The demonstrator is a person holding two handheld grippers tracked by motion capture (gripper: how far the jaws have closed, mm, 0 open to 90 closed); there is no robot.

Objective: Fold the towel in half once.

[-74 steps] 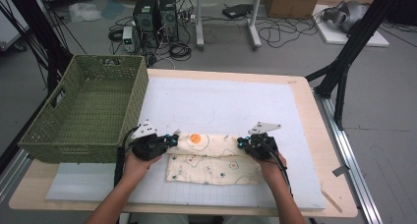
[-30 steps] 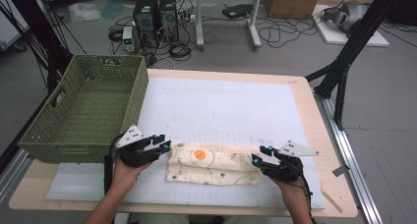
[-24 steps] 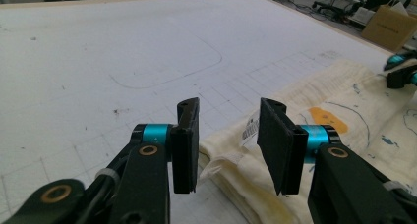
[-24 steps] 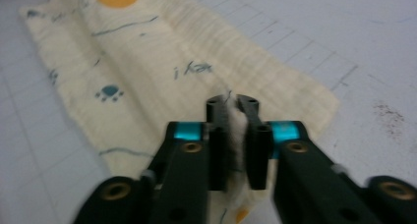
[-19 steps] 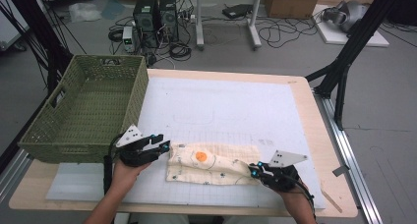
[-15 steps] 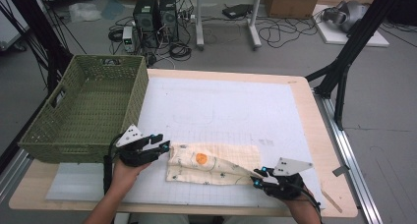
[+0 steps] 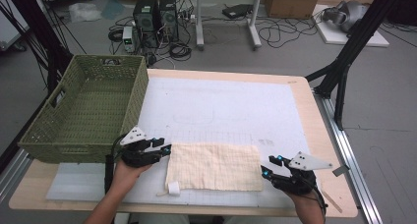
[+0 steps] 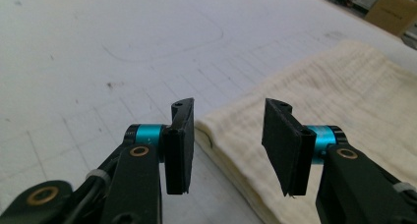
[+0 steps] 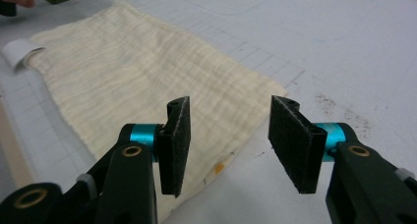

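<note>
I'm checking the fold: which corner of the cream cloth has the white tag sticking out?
The near corner on the left gripper's side: the cloth's white tag curls out there; the other corners show plain edges.

Wood table (image 7: 314,111) w/ white grid mat (image 7: 221,106); green basket (image 7: 83,111) at left; folded cream cloth (image 7: 214,166) near front edge

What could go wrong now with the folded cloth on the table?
Both grippers, the left gripper and the right gripper, are open at the ends of the cloth, so nothing holds it. Closing now may pinch only the top layer and undo the fold. The white tag sticks out and might snag.
</note>
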